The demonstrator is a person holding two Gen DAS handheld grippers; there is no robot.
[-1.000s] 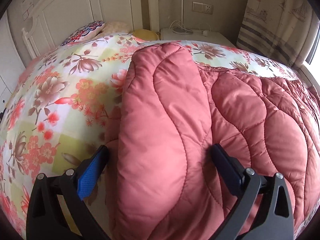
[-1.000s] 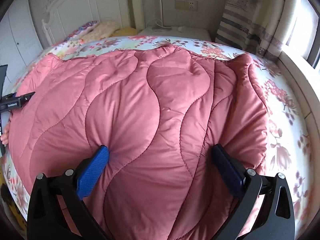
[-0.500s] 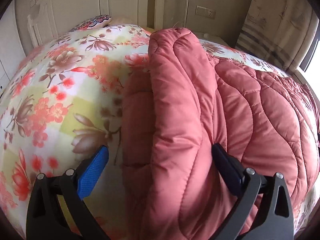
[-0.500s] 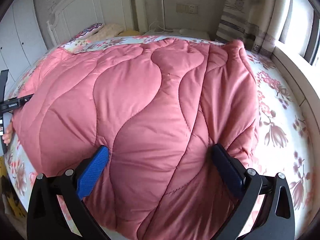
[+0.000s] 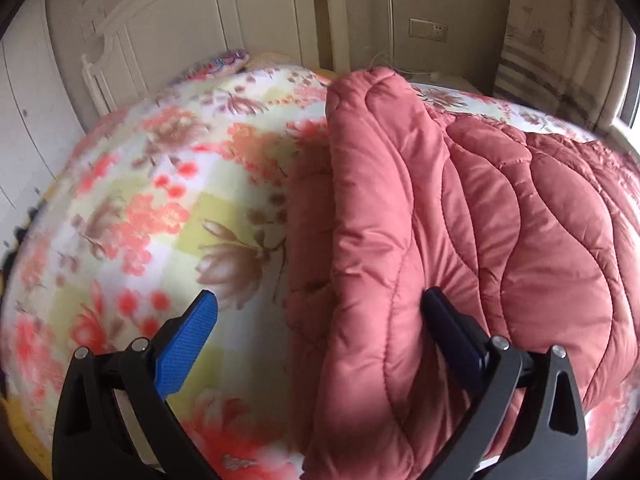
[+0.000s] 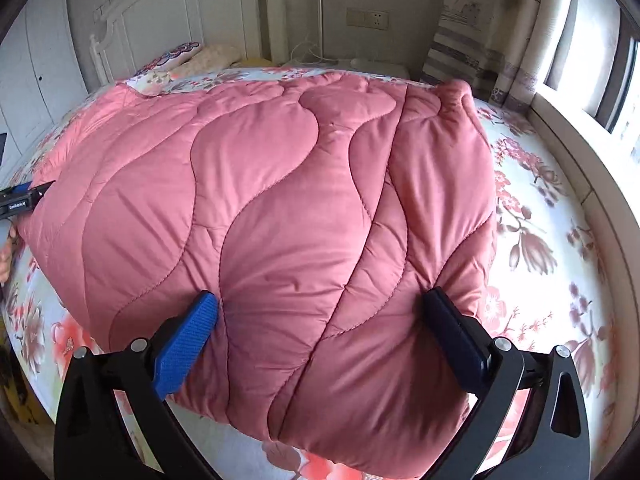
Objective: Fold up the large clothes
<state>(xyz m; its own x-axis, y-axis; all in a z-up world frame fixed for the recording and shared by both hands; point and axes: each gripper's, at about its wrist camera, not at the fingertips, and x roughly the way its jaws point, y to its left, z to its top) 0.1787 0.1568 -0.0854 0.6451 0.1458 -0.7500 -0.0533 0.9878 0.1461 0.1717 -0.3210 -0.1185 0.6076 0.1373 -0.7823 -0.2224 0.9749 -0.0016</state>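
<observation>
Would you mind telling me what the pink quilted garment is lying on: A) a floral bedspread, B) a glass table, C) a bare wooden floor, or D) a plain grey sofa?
A: the pink quilted garment lies spread over a floral bedspread, whose blossoms show on both sides of it.

A pink quilted coat (image 6: 288, 216) lay spread across the floral bed (image 6: 560, 280). The right gripper (image 6: 320, 320) stood wide open, both fingers (image 6: 184, 344) against the coat's near edge.

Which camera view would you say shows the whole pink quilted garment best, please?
The right wrist view: the pink quilted garment lies almost fully visible across the floral bedspread. The left wrist view shows only its raised left edge, seen side-on.
</observation>
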